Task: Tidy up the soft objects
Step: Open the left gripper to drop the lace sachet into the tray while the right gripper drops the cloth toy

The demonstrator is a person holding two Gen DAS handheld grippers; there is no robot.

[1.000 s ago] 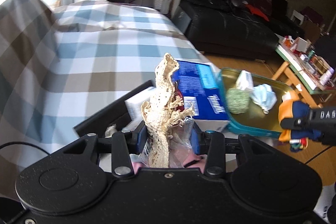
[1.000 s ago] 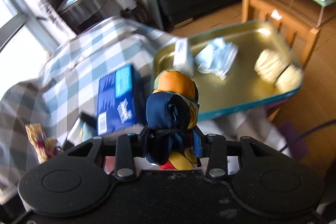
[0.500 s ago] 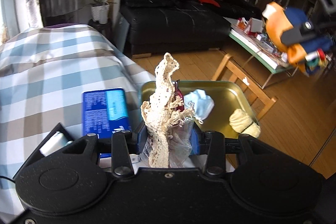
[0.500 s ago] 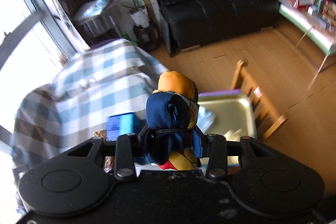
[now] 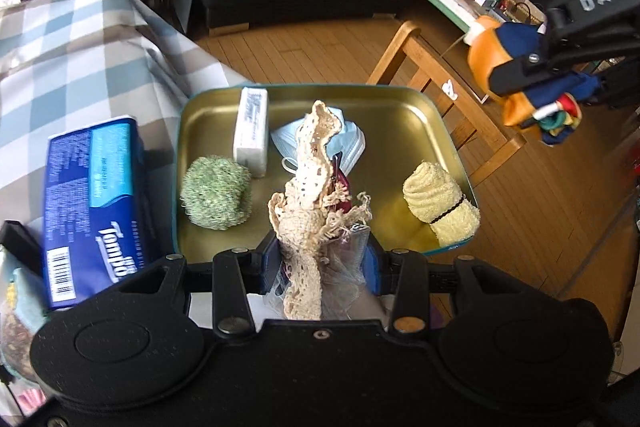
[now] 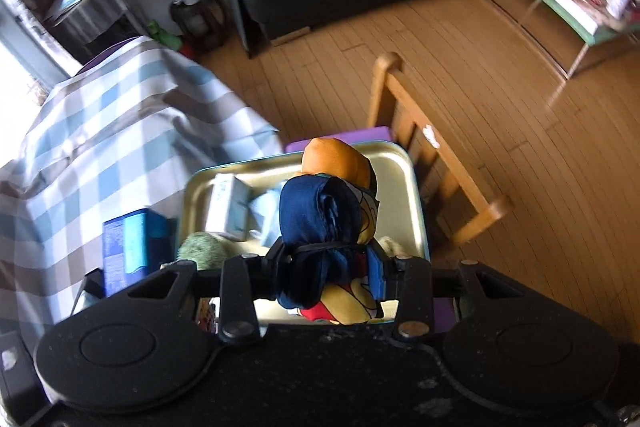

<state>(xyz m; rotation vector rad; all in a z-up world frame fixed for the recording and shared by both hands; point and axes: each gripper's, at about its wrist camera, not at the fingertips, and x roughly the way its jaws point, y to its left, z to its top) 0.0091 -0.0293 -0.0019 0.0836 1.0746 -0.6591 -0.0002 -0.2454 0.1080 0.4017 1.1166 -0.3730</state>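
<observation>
Over gold tray (image 5: 436,119) | left gripper (image 5: 320,261) clamps lace bundle (image 5: 308,195) | right gripper (image 6: 328,267) clamps rolled cloth (image 6: 324,223) between pads

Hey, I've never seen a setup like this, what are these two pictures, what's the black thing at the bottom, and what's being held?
No robot: a person holds a pair of tongs in each hand, each with a camera looking along its fingers. The black shape is the tool's body. The left tongs grip a cream lace piece; the right tongs grip a rolled navy and orange cloth. Below sits a gold tray holding a green scrubber, a tissue pack, a face mask and a rolled yellow towel.
</observation>
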